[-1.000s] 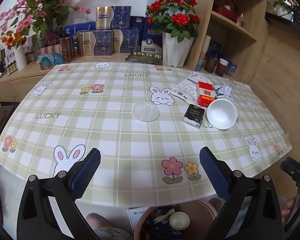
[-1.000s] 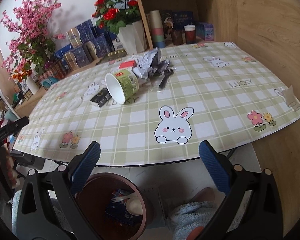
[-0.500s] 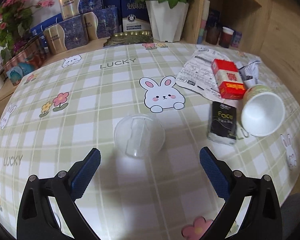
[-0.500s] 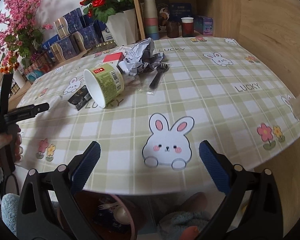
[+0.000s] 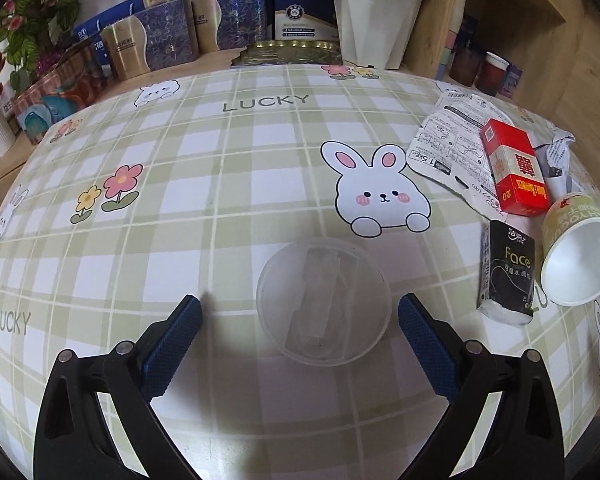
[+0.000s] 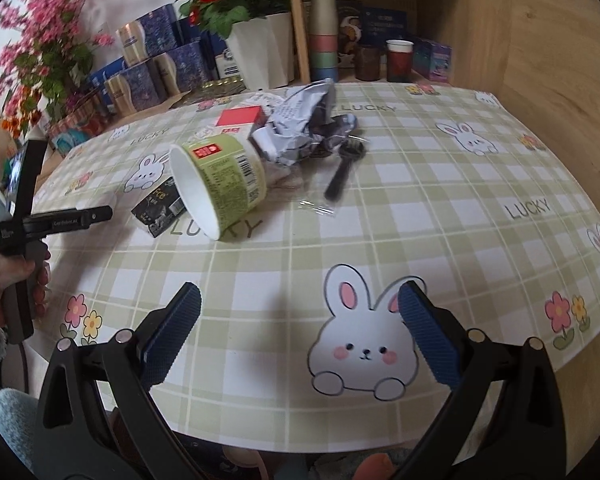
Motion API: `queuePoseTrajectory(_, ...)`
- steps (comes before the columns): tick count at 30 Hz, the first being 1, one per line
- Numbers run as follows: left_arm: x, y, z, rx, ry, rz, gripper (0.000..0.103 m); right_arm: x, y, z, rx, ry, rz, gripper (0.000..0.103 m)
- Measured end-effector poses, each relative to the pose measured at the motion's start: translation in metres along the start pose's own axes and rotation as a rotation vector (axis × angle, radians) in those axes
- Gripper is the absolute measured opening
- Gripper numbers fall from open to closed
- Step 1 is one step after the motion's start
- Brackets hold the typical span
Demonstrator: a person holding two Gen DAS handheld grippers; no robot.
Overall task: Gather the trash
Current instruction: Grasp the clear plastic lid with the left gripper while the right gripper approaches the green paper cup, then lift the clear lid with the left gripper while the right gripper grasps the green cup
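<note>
I hold my left gripper [image 5: 300, 316] low over the table [image 5: 220, 184], its two blue pads spread wide with one clear plastic lid [image 5: 323, 302] lying flat between them; neither pad touches it. My right gripper [image 6: 300, 316] hovers near the table's front edge, equally wide apart and holding nothing, with a printed rabbit on the cloth under its right finger.

The rest of the trash sits in one cluster to the right of the lid. I count one paper cup [image 5: 578, 254] tipped on its side with its white mouth open toward me, one black tissue pack [image 5: 508, 272] just beside it, one red carton [image 5: 514, 170] lying on one printed paper sheet [image 5: 448, 140], and one crumpled wad of paper [image 6: 304, 120] behind the cup. In the right wrist view one black plastic fork [image 6: 342, 170] lies beside the wad on a scrap of clear film.

Behind the table stand one white planter [image 5: 374, 20] of red roses and a row of blue-and-gold boxes [image 5: 164, 40].
</note>
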State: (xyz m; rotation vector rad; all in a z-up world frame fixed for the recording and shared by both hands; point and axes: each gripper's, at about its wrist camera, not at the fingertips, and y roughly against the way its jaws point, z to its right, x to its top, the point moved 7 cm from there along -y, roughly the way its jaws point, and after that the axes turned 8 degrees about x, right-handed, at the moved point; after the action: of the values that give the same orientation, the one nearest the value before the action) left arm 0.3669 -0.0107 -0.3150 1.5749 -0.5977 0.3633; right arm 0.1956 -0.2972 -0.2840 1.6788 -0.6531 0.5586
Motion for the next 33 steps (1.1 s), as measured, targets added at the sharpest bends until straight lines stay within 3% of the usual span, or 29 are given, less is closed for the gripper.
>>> queuePoseTrajectory(1, 0.0, 0.001, 0.0, 0.021, -0.011, 0.008, 0.084, 0.001, -0.003, -0.003, 0.003, 0.014, -0.007, 0.097)
queuePoseTrajectory(3, 0.002, 0.005, 0.002, 0.007, -0.022, 0.024, 0.064, 0.004, -0.005, -0.011, 0.0, 0.056, -0.008, 0.097)
queuePoseTrajectory(10, -0.003, 0.015, -0.005, -0.072, 0.044, 0.005, 0.064, 0.031, -0.011, -0.023, 0.036, 0.105, 0.013, 0.097)
queuePoseTrajectory(20, -0.01, 0.059, -0.013, -0.084, 0.036, 0.098, 0.064, 0.084, -0.036, -0.028, 0.147, -0.164, 0.07, 0.097)
queuePoseTrajectory(26, -0.015, 0.083, -0.017, -0.107, 0.057, 0.139, 0.064, 0.104, -0.064, -0.02, 0.127, -0.394, 0.07, 0.097)
queuePoseTrajectory(28, -0.018, 0.089, -0.018, -0.116, 0.064, 0.146, 0.064, 0.105, -0.071, -0.02, 0.126, -0.415, 0.057, 0.097)
queuePoseTrajectory(30, -0.022, 0.098, -0.02, -0.126, 0.072, 0.158, 0.064, 0.101, -0.078, -0.026, 0.149, -0.414, 0.027, 0.087)
queuePoseTrajectory(33, -0.028, 0.107, -0.022, -0.136, 0.077, 0.169, 0.064, 0.09, -0.077, -0.034, 0.178, -0.397, 0.003, 0.081)
